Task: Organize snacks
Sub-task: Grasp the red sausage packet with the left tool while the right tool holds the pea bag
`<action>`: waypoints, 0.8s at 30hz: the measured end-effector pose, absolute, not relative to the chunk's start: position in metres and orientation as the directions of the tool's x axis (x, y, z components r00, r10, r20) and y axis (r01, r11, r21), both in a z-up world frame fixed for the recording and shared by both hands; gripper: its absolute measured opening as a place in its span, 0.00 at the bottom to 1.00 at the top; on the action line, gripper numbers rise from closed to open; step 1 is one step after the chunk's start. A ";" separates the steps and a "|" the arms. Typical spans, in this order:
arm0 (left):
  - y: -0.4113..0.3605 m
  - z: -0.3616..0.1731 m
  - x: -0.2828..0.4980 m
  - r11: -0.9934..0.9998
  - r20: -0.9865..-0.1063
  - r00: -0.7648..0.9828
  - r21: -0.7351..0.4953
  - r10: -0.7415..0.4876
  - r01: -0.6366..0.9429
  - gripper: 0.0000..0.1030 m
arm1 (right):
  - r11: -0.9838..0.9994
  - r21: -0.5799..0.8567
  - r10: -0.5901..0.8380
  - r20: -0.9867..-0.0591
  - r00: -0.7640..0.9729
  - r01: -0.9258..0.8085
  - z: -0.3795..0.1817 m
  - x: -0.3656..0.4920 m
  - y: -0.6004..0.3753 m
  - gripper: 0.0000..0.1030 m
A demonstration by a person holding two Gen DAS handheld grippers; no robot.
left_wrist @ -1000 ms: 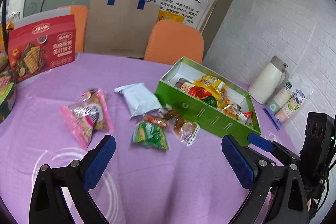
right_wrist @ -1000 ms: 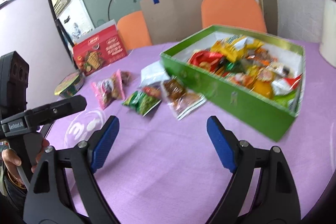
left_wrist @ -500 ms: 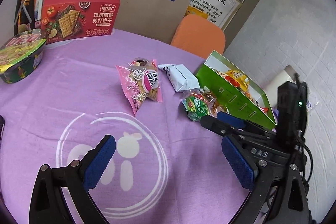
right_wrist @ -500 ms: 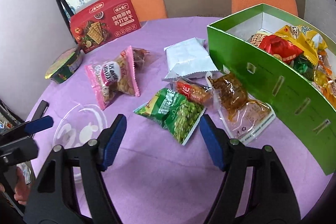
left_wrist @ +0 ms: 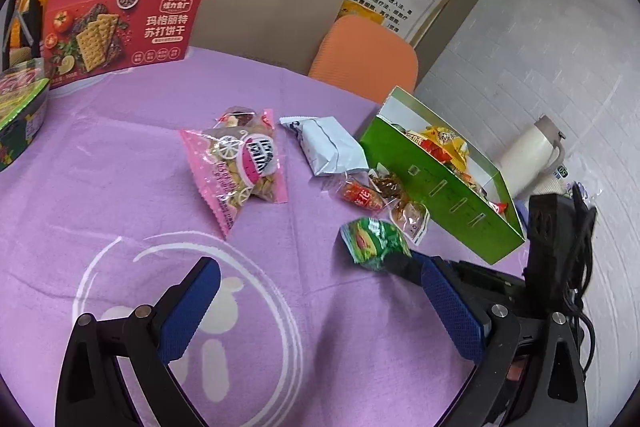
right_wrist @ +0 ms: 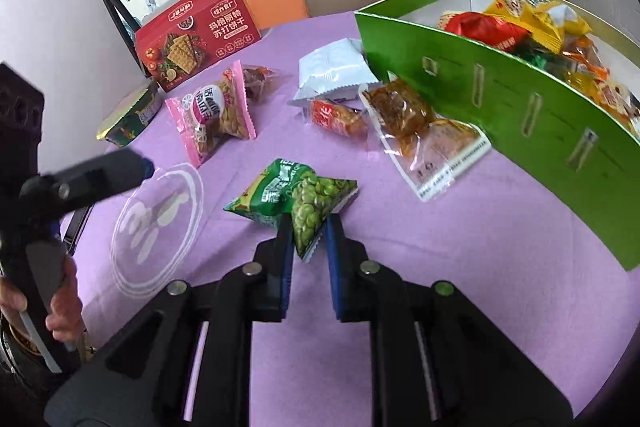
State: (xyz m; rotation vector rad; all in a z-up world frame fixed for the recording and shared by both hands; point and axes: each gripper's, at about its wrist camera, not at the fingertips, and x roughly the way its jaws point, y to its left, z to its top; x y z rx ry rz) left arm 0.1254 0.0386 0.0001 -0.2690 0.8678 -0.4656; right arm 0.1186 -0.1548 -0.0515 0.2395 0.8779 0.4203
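Since half a second ago the right gripper [right_wrist: 307, 239] has closed from a wide straddle onto the green pea packet [right_wrist: 296, 197] — fingers now pinch its near corner, most of the packet hanging free ahead of them.

Left to right, right wrist view: left gripper [left_wrist: 320, 311] held off over the printed circle, fingers spread wide, holding nothing. Noodle bowl [right_wrist: 130, 115] and red cracker box [right_wrist: 196, 35] at the far left edge of the tabletop [right_wrist: 460, 247]. Pink snack bag [right_wrist: 212, 111] next, a small clear packet of red pieces just behind it. Pea packet in the middle, near side. Beyond it the white pouch [right_wrist: 334, 73], red-orange packet [right_wrist: 336, 117] and clear brown-snack packet [right_wrist: 416, 123], the last lying against the wall of the green box [right_wrist: 520, 115], which is already heaped with snacks.

Judgement: the step is carrying the peas into the box. Grip is on a corner only — lift slowly, clear the near wall fully before moving across, and release low over the pile so nothing spills. A swinging packet could clip the clear packet below.
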 end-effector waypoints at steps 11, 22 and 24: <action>-0.038 -0.013 0.207 0.857 -0.715 0.475 -0.399 -0.514 0.327 0.95 | 0.904 0.364 0.422 -0.692 0.586 -0.222 -0.049 0.087 -0.183 0.24; -0.051 -0.039 0.229 0.831 -0.732 0.396 -0.473 -0.555 0.292 0.32 | 0.901 0.361 0.430 -0.685 0.588 -0.239 -0.050 0.086 -0.182 0.47; -0.047 -0.039 0.224 0.818 -0.721 0.387 -0.493 -0.575 0.297 0.28 | 0.904 0.353 0.426 -0.687 0.588 -0.243 -0.050 0.087 -0.178 0.55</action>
